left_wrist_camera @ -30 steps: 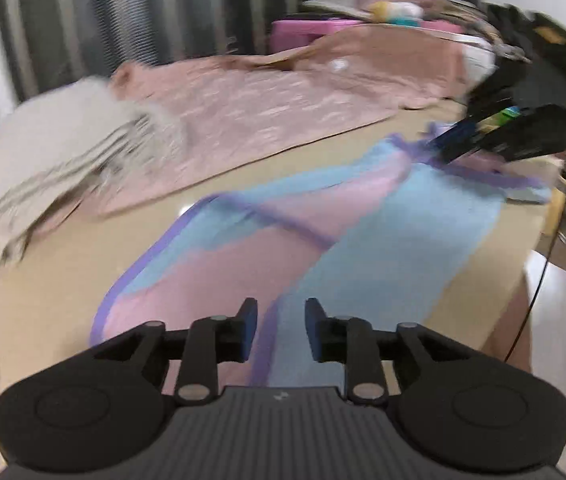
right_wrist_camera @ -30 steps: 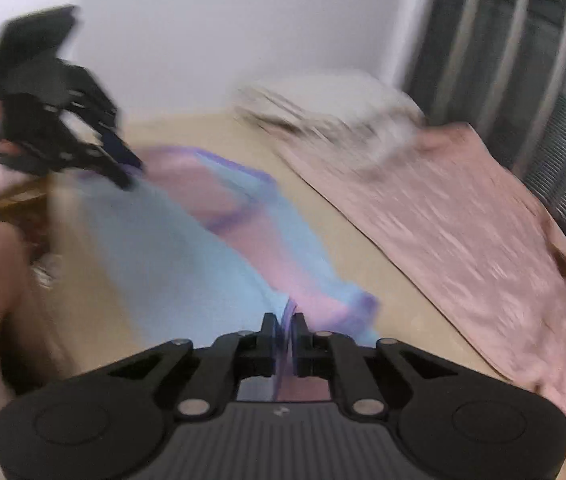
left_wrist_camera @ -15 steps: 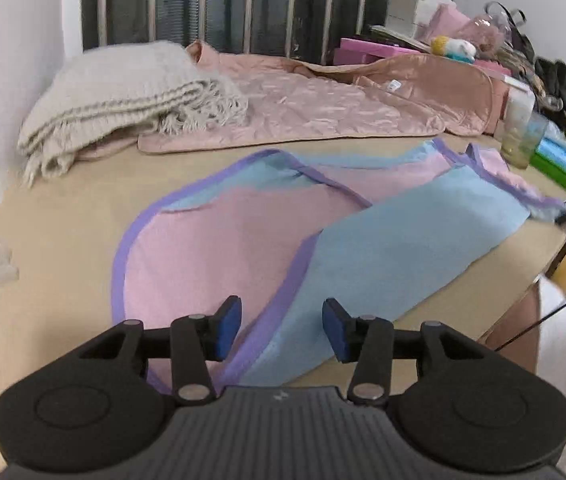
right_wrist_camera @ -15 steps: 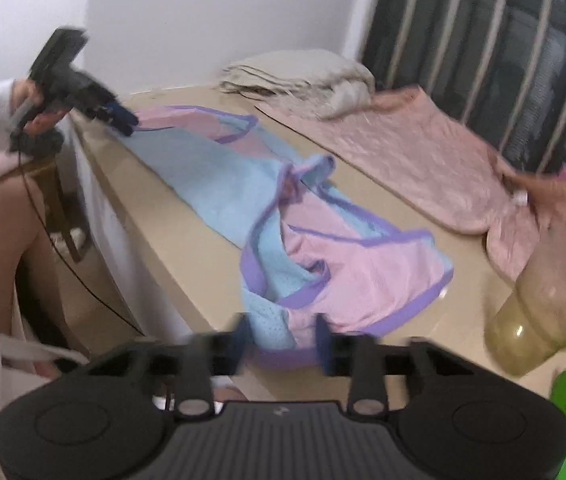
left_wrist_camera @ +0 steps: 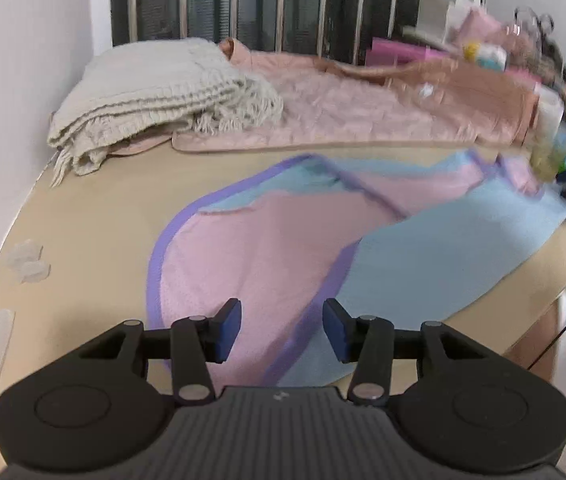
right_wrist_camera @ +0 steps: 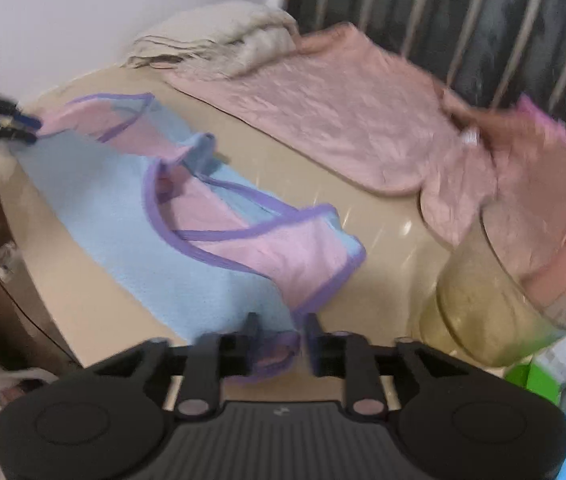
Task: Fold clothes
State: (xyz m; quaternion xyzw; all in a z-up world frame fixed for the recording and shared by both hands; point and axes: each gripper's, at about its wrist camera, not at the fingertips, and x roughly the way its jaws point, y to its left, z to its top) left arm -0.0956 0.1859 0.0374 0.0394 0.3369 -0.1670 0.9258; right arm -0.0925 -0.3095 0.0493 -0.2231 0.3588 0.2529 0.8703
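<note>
- Broadly, your beige tabletop (left_wrist_camera: 95, 220) carries everything: a quilted dusty-pink garment (left_wrist_camera: 363, 120) along the far side and a folded cream knitted blanket with fringe (left_wrist_camera: 155, 92) at the far corner by the wall
- Your task piece, the pink and light-blue mesh garment with purple binding (left_wrist_camera: 283, 248), lies spread lengthwise near the front edge, one blue panel lapped over the pink; this fits either a half-made fold or a piece laid out for one
- It looks thin, light and floppy, so expect it to sag and drag; in my judgement the purple bound edges and corners give the firmest hold
- A clear plastic cup with yellowish liquid (right_wrist_camera: 495, 304) stands just beside the garment's end and could tip if cloth is swept past
- Your left gripper (left_wrist_camera: 282, 330) hovers over the near end with jaws spread wide, holding nothing
- Your right gripper (right_wrist_camera: 278, 338) has its jaws parted on either side of the purple-edged corner; I cannot tell whether they touch it
- Motion blur smears the right view and the clutter far right; the garment's underside and the hands are hidden
</note>
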